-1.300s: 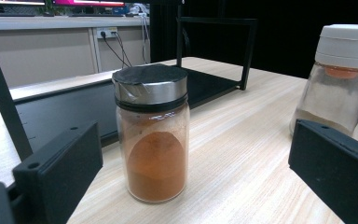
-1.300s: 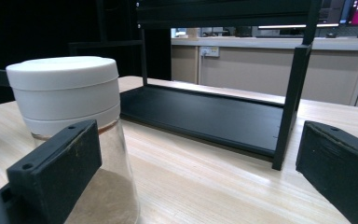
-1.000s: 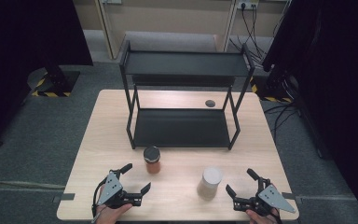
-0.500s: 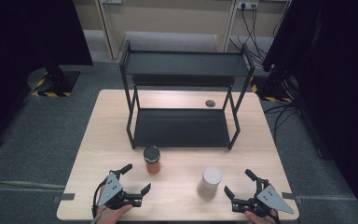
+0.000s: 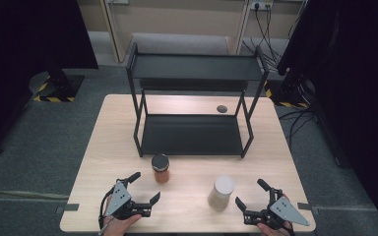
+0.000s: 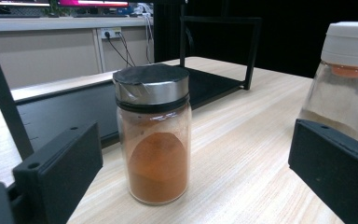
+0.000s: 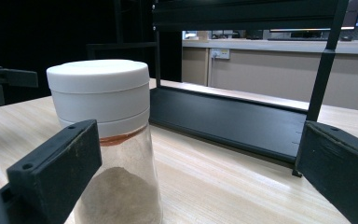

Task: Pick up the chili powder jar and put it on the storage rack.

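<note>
1. Step in hand, as judged: the approach before pickup. Nothing is held yet.
2. The left gripper (image 5: 144,188) rests at the near edge of the table (image 5: 108,147), jaws spread wide. The spice jar (image 5: 161,168), filled with orange powder under a metal cap, stands just ahead of it, apart from both jaws.
3. The right gripper (image 5: 251,193) sits at the near right, jaws likewise spread. The white-lidded jar (image 5: 221,193) stands just beside its left jaw; contact cannot be judged.
4. Both jars stand upright in front of the black shelf rack (image 5: 192,132), whose two shelves are bare.
5. Next move likely calls for advancing each gripper until its jar sits squarely between the jaws, then closing below the lid.
6. Risk: a jaw nudging a jar could tip it.
</note>
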The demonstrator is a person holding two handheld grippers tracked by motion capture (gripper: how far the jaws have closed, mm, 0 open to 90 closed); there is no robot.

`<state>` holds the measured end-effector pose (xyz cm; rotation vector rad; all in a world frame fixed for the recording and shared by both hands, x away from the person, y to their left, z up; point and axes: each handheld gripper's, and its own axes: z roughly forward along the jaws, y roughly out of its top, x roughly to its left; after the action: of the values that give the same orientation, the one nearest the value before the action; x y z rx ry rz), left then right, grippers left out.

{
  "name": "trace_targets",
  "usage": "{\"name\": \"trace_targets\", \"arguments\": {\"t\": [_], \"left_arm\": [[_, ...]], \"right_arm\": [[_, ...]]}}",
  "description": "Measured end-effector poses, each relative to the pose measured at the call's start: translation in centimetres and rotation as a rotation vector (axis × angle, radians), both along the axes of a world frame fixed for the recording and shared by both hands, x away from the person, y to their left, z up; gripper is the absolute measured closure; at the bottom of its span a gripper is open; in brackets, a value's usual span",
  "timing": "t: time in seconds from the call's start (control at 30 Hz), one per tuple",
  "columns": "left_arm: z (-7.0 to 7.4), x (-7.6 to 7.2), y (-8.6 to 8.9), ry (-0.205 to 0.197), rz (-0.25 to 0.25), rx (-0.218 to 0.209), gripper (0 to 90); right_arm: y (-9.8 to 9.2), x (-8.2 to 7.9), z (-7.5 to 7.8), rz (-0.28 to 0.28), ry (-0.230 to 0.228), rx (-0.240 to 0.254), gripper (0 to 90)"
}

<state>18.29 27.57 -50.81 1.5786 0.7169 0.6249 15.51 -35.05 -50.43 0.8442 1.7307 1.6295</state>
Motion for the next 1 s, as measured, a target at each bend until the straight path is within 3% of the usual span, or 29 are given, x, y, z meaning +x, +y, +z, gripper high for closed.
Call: {"name": "trace_targets", "arguments": {"t": [1.0], "left_arm": [[1.0, 3.8, -1.8, 0.048, 0.031, 0.01, 2.3]], "right_arm": [[-0.1, -0.1, -0.1, 0.007, -0.002, 0.01, 0.4]]}}
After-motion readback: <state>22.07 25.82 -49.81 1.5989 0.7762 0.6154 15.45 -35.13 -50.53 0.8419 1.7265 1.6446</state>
